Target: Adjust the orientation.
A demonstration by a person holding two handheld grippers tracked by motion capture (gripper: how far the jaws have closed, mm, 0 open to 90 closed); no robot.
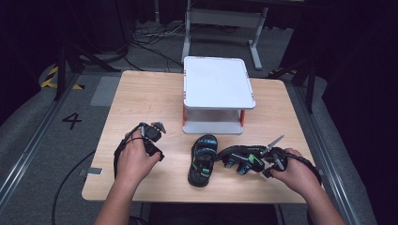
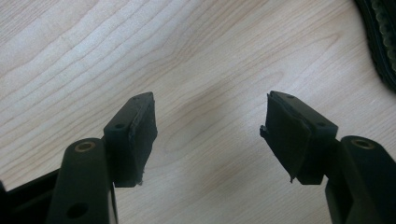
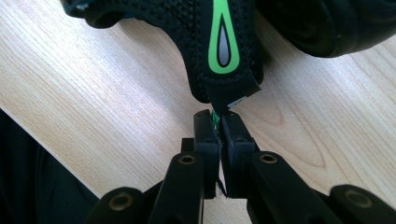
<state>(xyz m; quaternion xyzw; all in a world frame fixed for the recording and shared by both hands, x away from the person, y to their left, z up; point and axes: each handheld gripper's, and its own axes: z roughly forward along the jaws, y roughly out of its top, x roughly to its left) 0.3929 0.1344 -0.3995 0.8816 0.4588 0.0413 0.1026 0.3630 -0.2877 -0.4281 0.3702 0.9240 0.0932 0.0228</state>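
Two forearms come in at the bottom of the high view, each hand holding one gripper over a single wooden table [image 1: 141, 93]. Counted out: two grippers, two black sandals with green trim, and one white two-tier shelf [image 1: 218, 86] with orange posts at the far middle of the table.

One sandal, the near sandal [image 1: 203, 160], lies flat on its sole at the table's front centre, just ahead of the shelf's lower tier. Its mate, the right-hand sandal [image 1: 241, 158], lies just beside it to the right, tipped on its side as far as the dim high view lets me judge; the two seem to touch or nearly so.

In its own view the right gripper [image 3: 219, 122] has its jaws pressed together on the tip of that sandal's strap [image 3: 224, 51], a black strap with a green teardrop mark, pinched at its very end.

By contrast the left gripper [image 2: 208, 128] has its jaws spread wide over bare wood, holding nothing and touching nothing, with the edge of a black sole at the top right corner of its view.
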